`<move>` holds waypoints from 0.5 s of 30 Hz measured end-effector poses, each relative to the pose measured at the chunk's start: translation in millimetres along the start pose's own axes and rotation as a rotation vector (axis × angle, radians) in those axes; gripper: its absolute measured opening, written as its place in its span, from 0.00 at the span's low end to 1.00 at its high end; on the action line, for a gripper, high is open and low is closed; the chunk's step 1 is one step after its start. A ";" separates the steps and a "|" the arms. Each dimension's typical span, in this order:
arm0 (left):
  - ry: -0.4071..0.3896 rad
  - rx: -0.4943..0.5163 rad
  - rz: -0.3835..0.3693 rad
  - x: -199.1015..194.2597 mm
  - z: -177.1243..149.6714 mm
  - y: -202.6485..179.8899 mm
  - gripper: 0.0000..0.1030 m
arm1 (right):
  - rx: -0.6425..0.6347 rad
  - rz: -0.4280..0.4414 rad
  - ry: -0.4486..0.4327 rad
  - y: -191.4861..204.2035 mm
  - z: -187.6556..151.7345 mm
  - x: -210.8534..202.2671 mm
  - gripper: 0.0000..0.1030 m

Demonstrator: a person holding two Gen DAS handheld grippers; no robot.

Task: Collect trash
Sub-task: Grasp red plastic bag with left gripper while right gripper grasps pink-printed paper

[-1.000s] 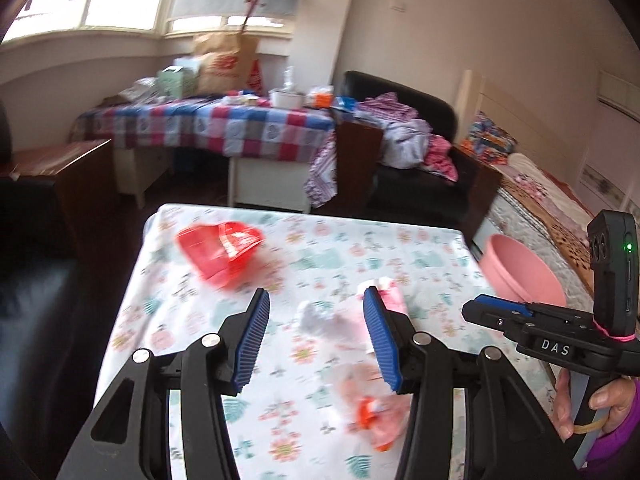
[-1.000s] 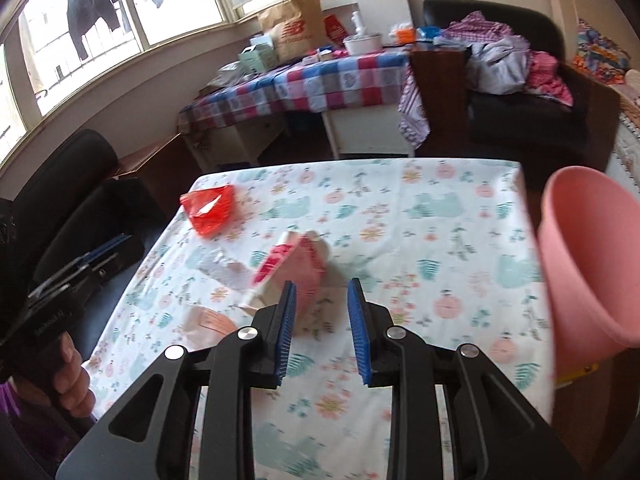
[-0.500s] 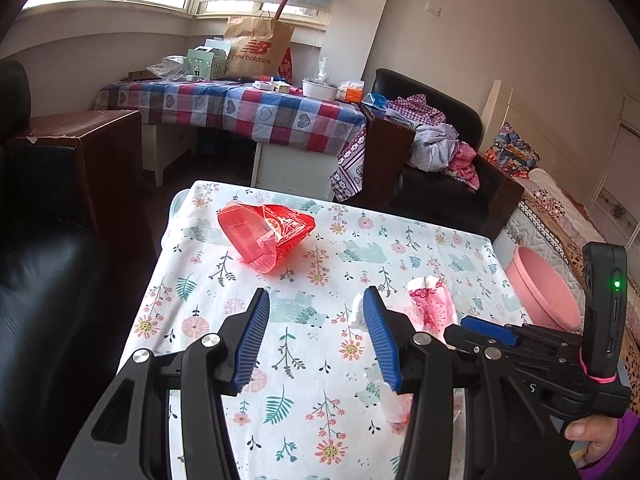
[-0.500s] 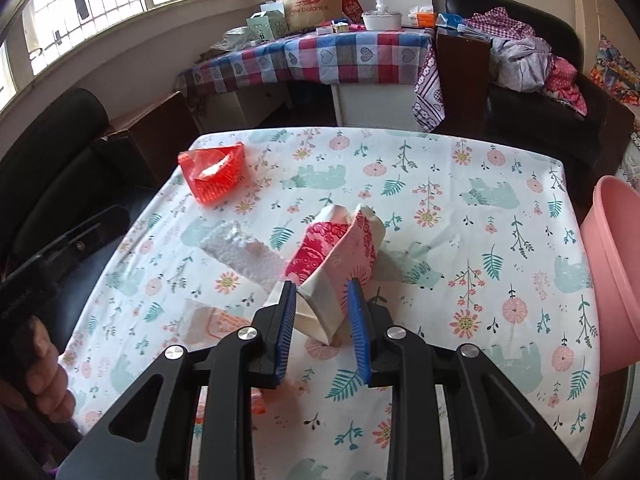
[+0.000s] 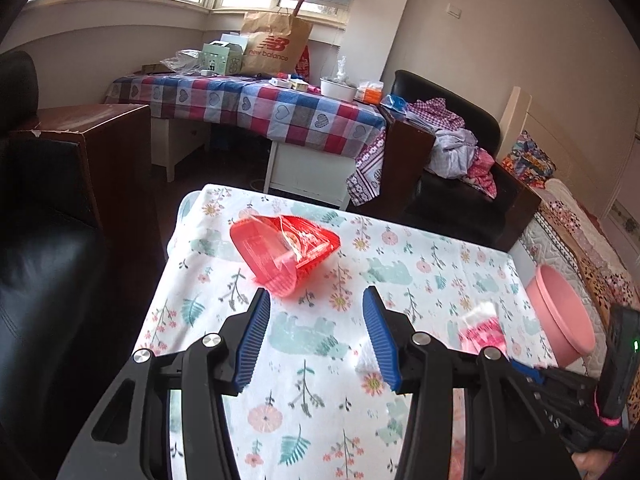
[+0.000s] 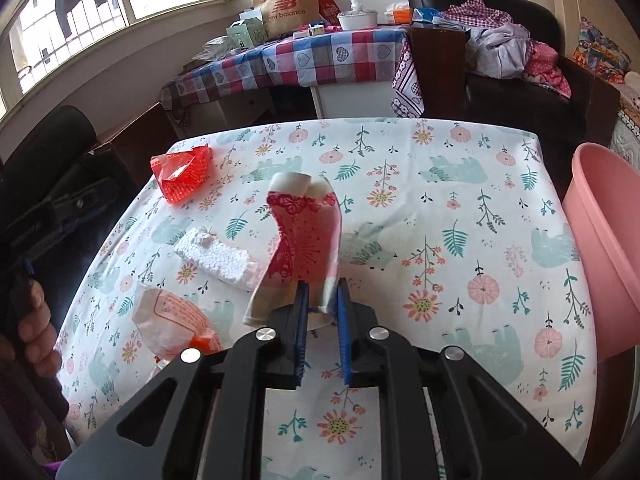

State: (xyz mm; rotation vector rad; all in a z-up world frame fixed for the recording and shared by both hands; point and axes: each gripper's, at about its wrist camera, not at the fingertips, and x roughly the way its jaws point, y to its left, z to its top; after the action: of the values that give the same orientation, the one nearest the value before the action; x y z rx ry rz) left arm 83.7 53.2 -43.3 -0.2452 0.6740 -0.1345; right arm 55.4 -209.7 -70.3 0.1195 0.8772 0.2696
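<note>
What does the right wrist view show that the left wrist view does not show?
Only the right wrist view shows the right gripper with its jaws closed on the pink paper bag, the white foam piece and the orange-printed wrapper lying on the table.

Only the left wrist view shows the left gripper with jaws open and nothing between them, aimed toward the red plastic tray.

Both show the red plastic tray, the pink bin at the table's edge, and the floral tablecloth.
</note>
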 end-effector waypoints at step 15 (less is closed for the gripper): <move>0.066 -0.097 0.066 65.3 20.6 17.6 0.38 | 0.021 0.011 0.003 -4.7 -3.1 4.1 0.13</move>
State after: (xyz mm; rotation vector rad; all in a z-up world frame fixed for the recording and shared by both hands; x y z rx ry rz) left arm 148.0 60.6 -71.6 -0.3121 0.7540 -0.0464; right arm 56.4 -213.1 -76.3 0.1435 0.8831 0.2705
